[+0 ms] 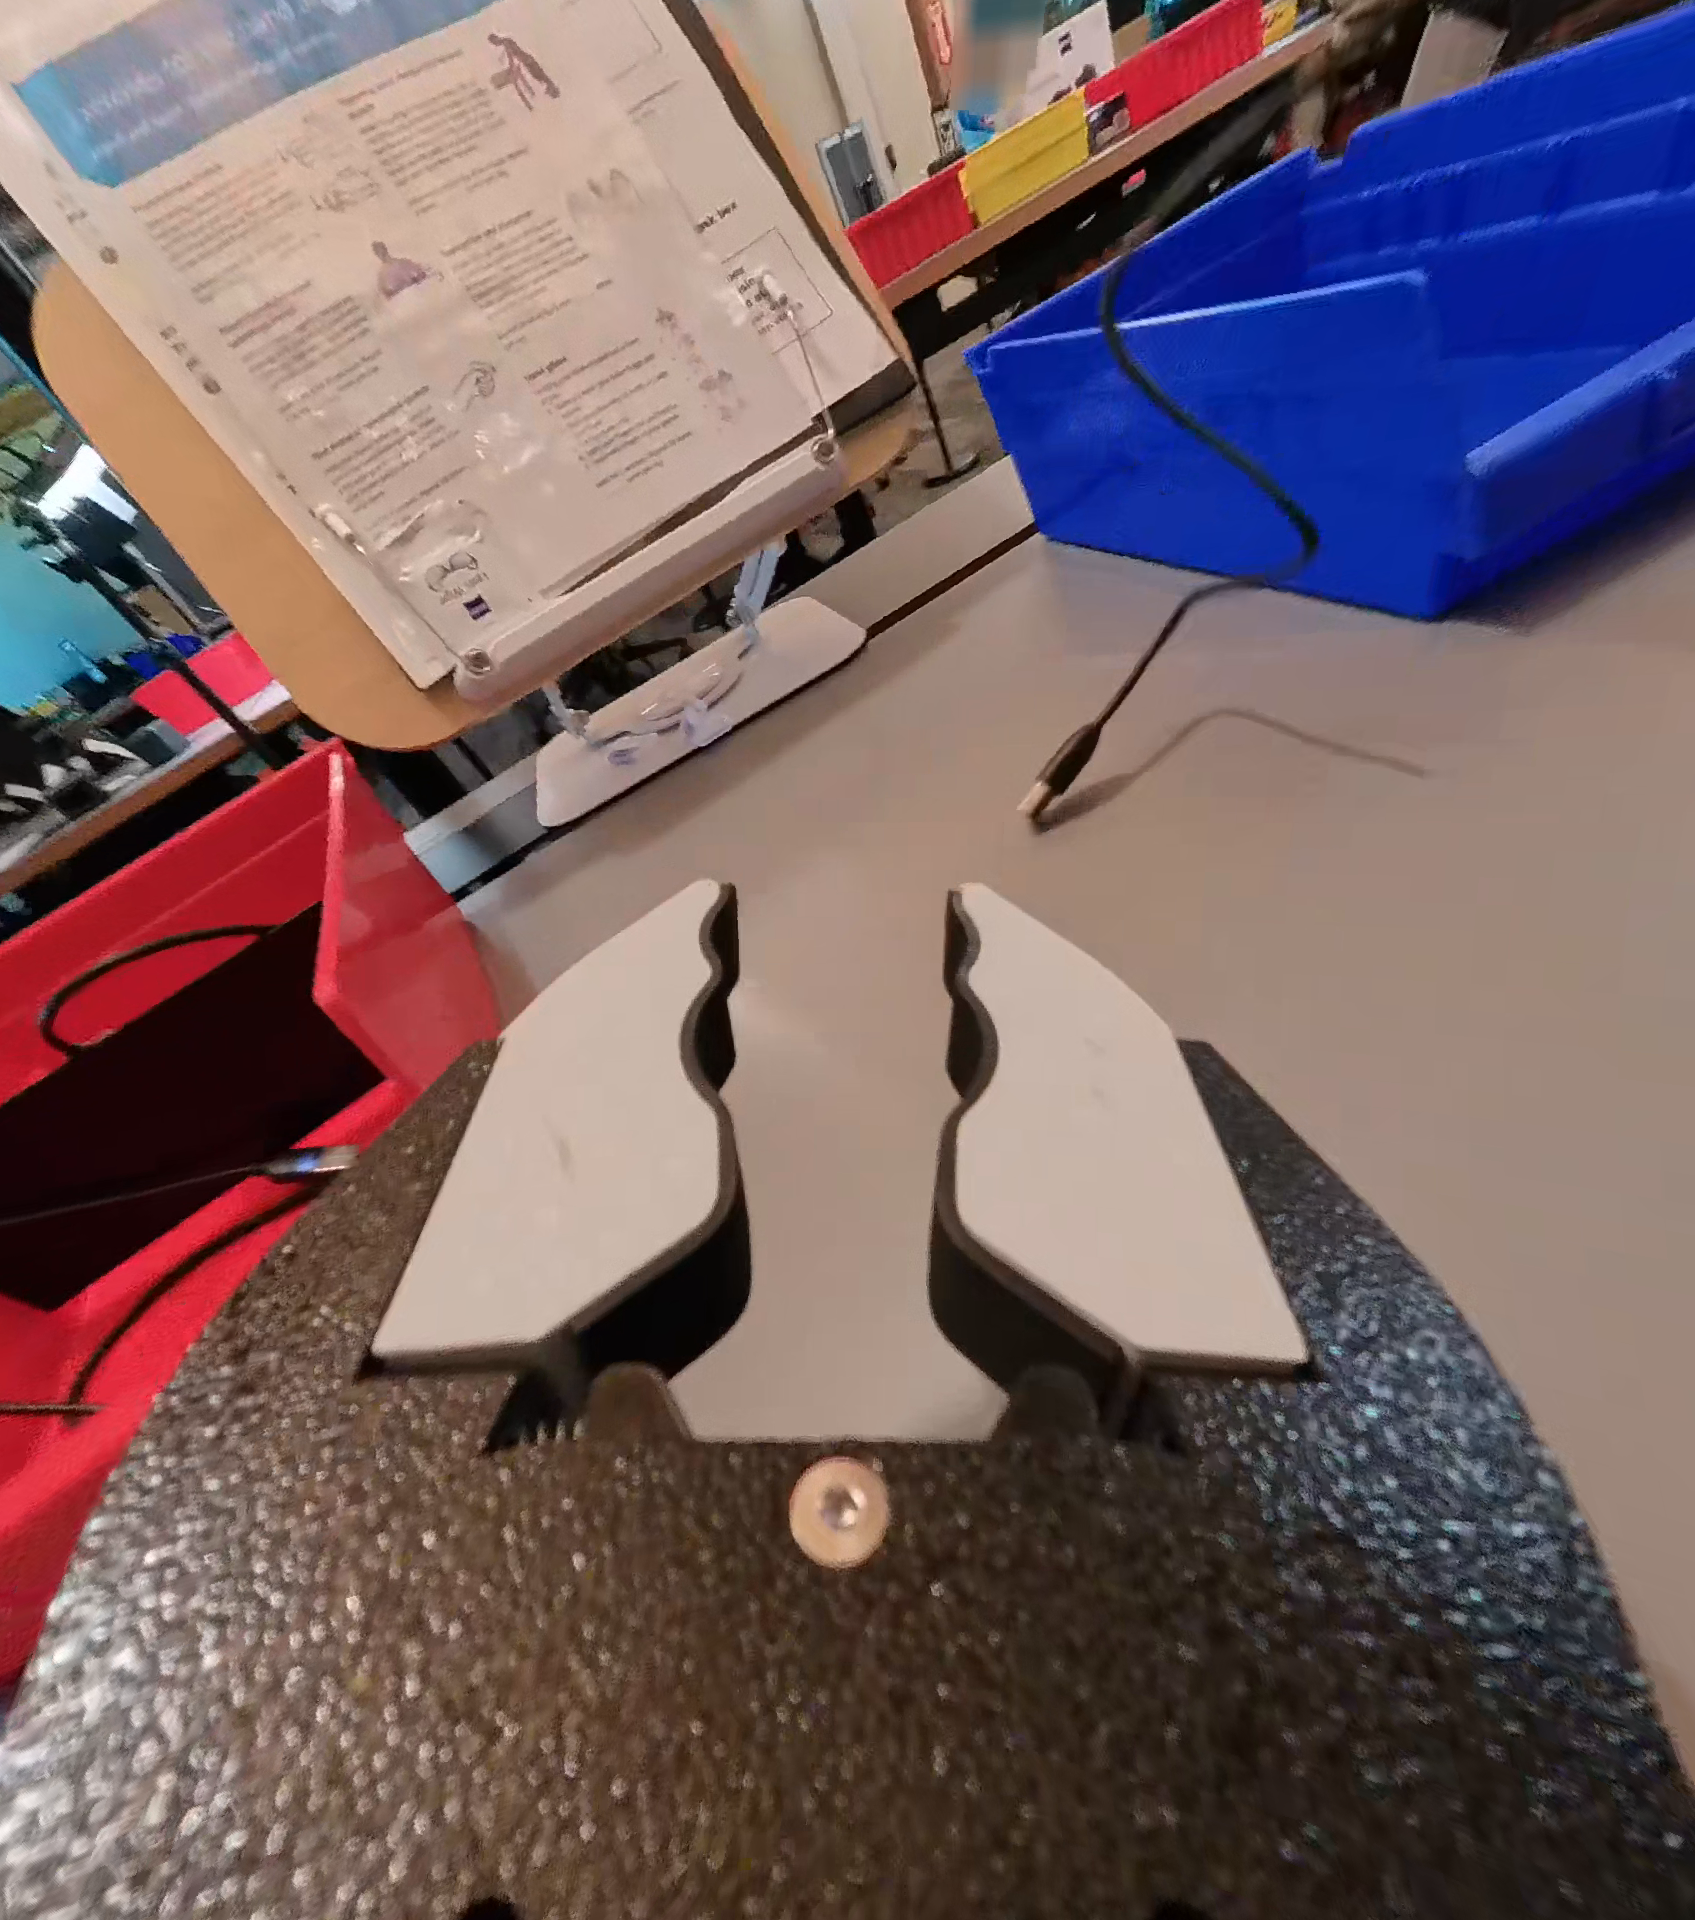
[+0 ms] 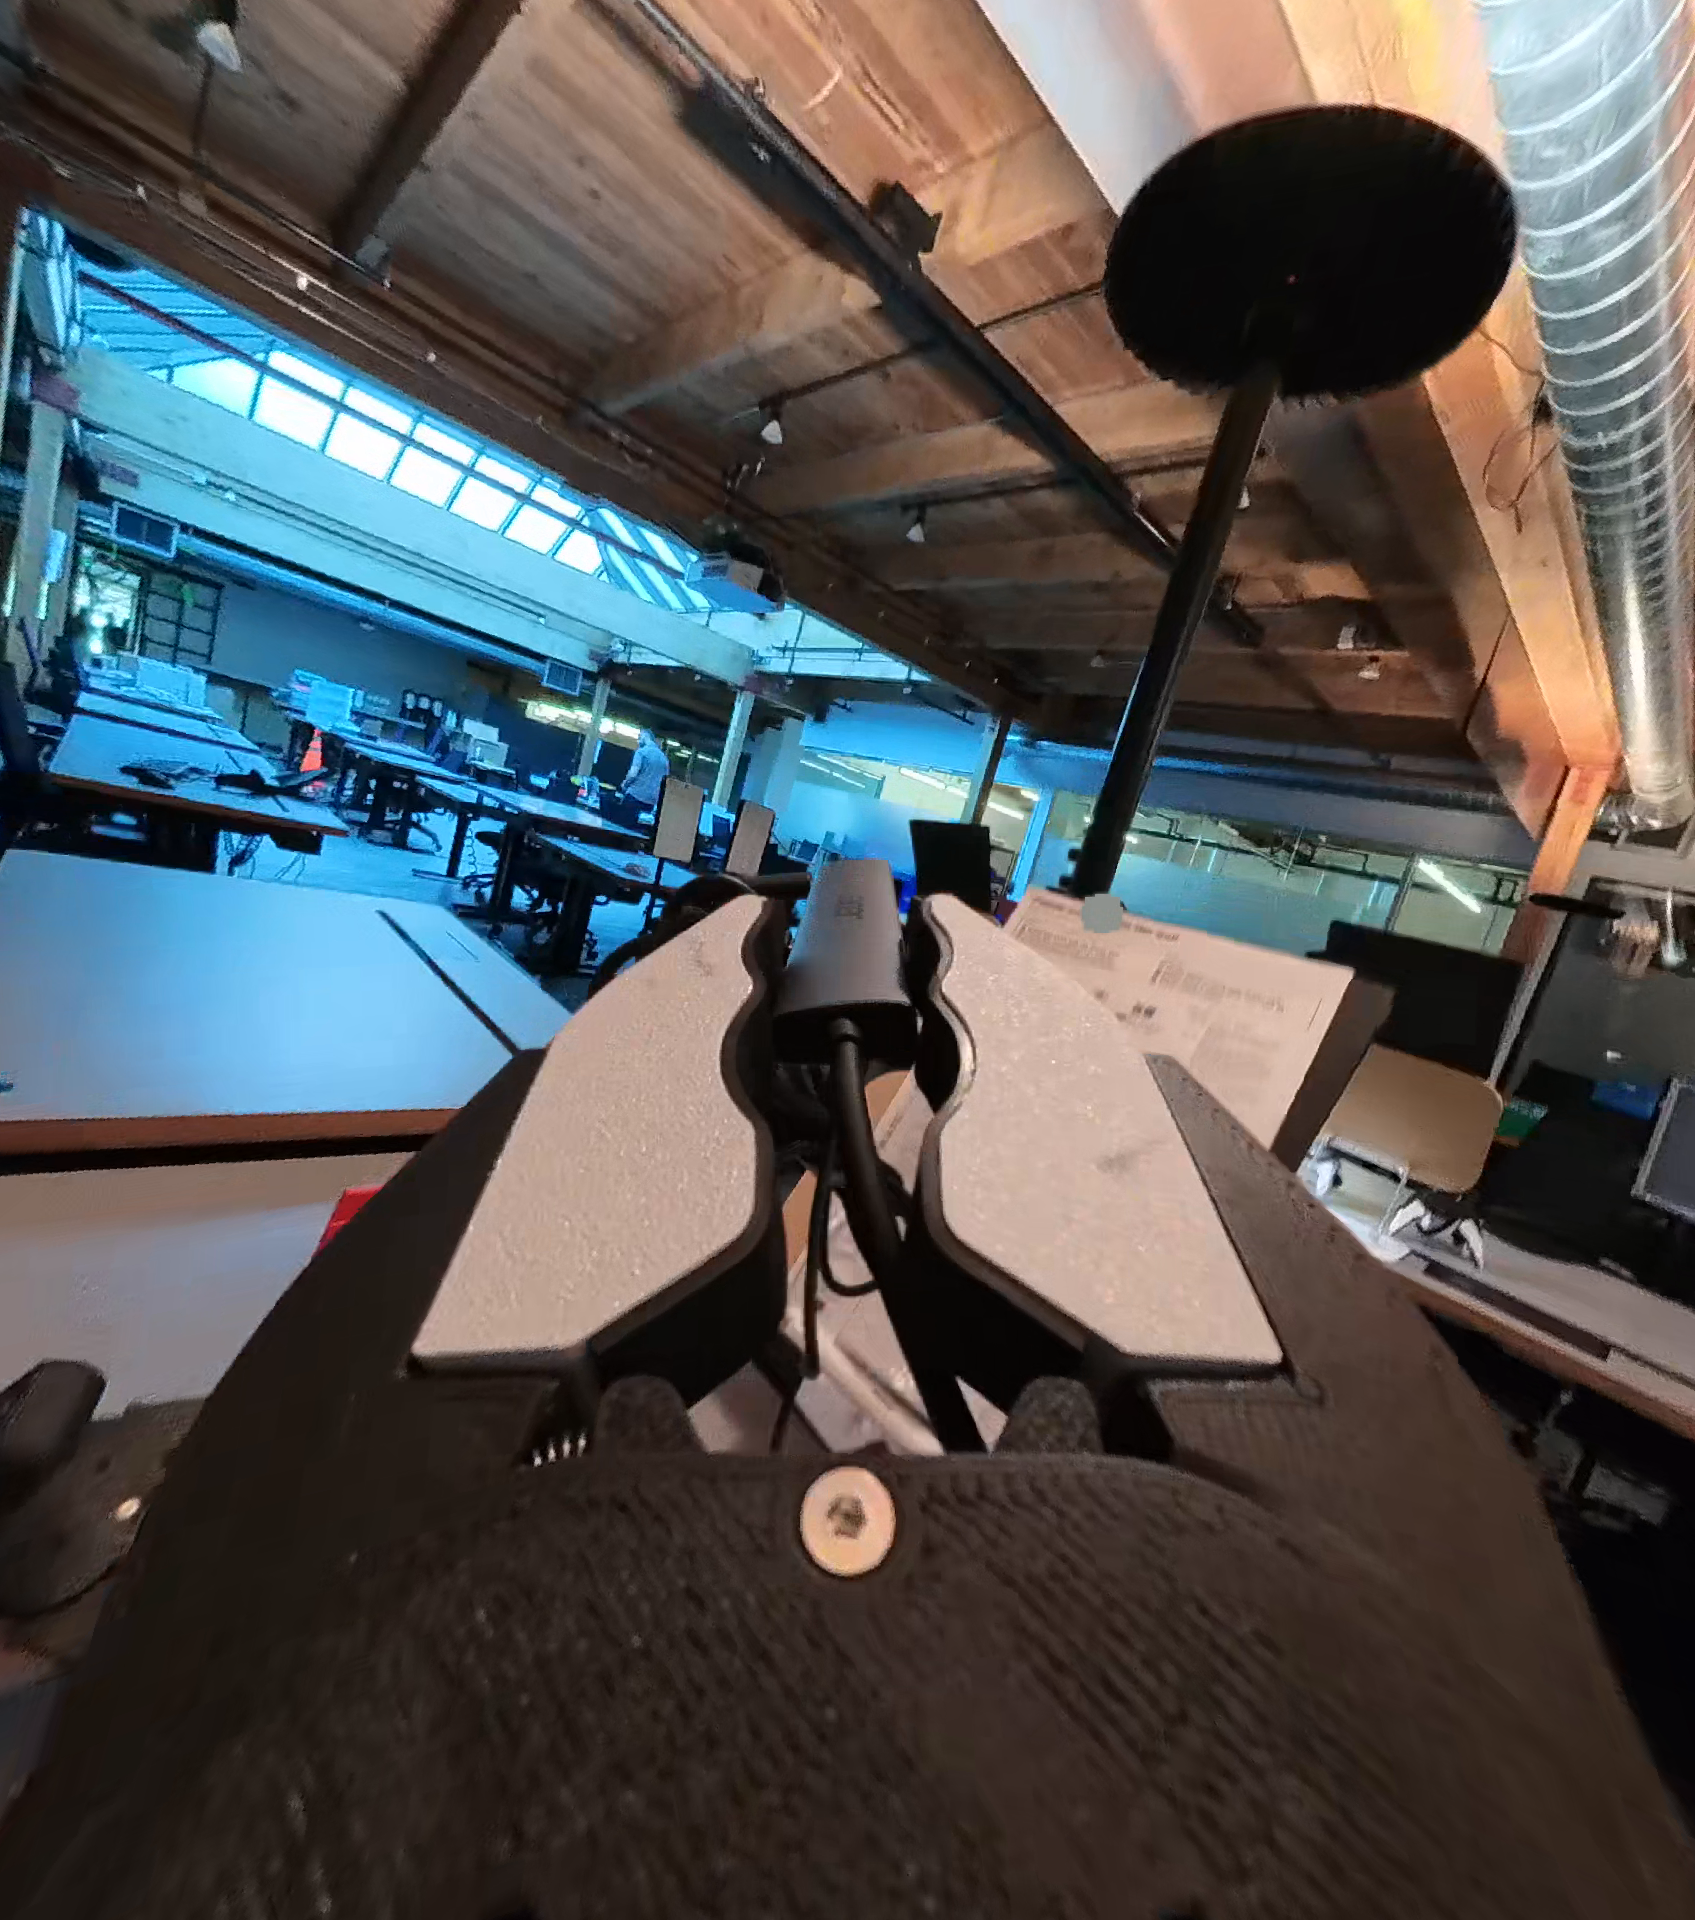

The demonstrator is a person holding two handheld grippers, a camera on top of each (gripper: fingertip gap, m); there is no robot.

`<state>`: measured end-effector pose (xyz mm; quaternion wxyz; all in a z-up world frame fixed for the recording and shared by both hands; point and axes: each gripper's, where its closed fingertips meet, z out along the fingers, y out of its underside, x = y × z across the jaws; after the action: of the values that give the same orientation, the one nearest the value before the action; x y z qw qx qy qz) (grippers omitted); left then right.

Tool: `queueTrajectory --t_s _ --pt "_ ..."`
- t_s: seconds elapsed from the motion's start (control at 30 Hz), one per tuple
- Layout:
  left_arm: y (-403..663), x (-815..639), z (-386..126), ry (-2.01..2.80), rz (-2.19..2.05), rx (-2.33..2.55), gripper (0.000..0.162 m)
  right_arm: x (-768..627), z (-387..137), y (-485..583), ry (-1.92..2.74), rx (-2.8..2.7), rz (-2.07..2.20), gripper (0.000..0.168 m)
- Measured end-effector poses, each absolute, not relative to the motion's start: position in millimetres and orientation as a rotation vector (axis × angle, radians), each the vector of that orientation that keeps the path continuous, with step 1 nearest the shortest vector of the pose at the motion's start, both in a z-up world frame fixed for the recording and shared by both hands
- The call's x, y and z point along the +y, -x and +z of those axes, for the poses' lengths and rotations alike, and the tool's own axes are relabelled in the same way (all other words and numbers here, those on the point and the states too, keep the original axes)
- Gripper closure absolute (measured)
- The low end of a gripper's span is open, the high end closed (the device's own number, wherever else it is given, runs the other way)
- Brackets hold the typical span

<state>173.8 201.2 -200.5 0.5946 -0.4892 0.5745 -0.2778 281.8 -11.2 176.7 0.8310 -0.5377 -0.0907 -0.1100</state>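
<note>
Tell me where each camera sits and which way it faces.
Left wrist view: on the left gripper, open, low over the grey table, facing a black USB cable, blue plastic bin, red plastic bin.
Right wrist view: on the right gripper, tilted up toward the wooden ceiling, clamping a small black adapter.
Shared: a printed sheet on a stand.

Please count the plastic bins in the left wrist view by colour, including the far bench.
Blue bins: 1
Red bins: 3
Yellow bins: 1
Total: 5
</note>
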Motion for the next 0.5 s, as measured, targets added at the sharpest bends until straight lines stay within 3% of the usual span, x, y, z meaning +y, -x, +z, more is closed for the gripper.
queueTrajectory --t_s 0.3,0.5 --pt "-174 179 -205 0.98 -0.589 1.378 0.131 -7 306 -314 1.108 -0.188 -0.343 0.145" --pt "-176 172 -209 0.93 -0.556 1.422 0.132 -3 339 -385 1.189 -0.124 -0.72 0.145"
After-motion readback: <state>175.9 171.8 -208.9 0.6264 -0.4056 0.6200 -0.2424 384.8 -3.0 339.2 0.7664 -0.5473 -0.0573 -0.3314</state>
